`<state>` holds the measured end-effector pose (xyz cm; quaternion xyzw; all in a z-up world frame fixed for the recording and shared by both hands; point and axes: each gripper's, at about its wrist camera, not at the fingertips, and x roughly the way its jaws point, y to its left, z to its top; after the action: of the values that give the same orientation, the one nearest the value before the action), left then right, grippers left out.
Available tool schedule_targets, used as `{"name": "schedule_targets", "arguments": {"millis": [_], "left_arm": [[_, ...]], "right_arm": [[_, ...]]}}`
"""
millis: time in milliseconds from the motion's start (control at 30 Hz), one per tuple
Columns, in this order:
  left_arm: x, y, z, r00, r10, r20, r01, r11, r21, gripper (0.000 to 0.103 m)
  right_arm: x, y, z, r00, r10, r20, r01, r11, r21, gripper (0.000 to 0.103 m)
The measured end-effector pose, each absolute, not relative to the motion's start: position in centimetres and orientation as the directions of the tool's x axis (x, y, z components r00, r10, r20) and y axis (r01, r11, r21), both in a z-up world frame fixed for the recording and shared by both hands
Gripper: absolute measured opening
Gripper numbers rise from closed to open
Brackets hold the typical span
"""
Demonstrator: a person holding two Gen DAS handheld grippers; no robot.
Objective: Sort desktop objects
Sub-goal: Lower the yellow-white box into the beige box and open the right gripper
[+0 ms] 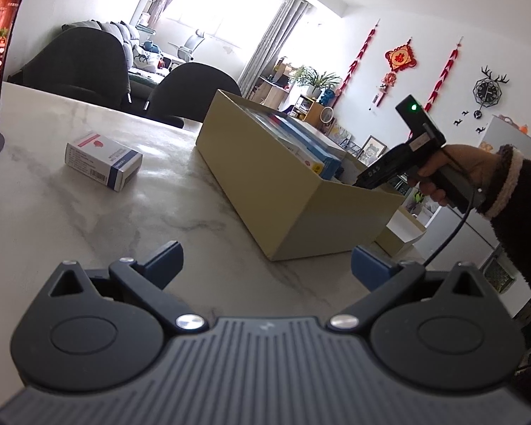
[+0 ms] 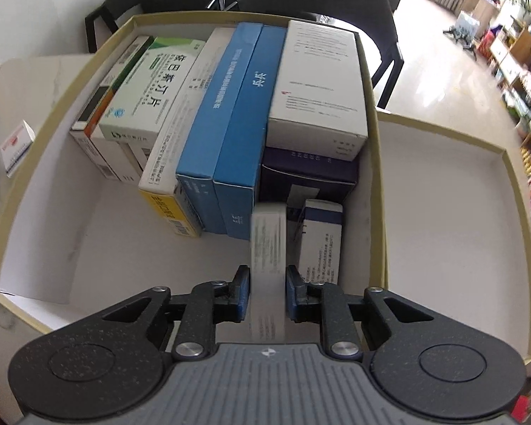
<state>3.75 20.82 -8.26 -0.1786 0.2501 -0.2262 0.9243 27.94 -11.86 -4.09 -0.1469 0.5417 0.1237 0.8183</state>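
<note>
Right wrist view: the right gripper [image 2: 267, 292] pinches a slim white carton [image 2: 268, 248], long axis running up-frame, above the storage box [image 2: 371, 134]. Left gripper [image 1: 265, 262] hangs spread, empty.

One open tan cardboard box [image 2: 371, 113] serves as landmark. Inside it are about ten rectangular cardboard medicine packets: two blue ones [image 2: 230, 124], one green-and-white [image 2: 148, 95], the others mostly white or dark. Outside it, on its left, lies one white packet [image 1: 102, 159]; on its right lies one tan lid [image 2: 506, 163].
</note>
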Motion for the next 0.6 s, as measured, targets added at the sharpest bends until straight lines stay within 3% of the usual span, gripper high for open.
{"name": "schedule_targets", "arguments": {"millis": [133,533,600], "left_arm": [[3.7,21.2,-8.5,0.778,-0.495,-0.388,0.31,0.839,-0.447,0.103],[3.5,21.2,-8.5,0.779,-0.491,-0.391,0.308,0.842,-0.444,0.103],[3.5,21.4,-8.5,0.781,-0.487,-0.391,0.303,0.843,-0.445,0.103]], "right_arm": [[27.3,-10.8,-4.8,0.418,-0.004,-0.909,-0.401,0.896,-0.188,0.031],[26.2,-9.5,-5.1,0.507,-0.059,-0.86,-0.449,0.834,-0.322,0.029],[25.8,-9.0,-5.0,0.553,-0.103,-0.827,-0.446,0.802,-0.398,0.043]]}}
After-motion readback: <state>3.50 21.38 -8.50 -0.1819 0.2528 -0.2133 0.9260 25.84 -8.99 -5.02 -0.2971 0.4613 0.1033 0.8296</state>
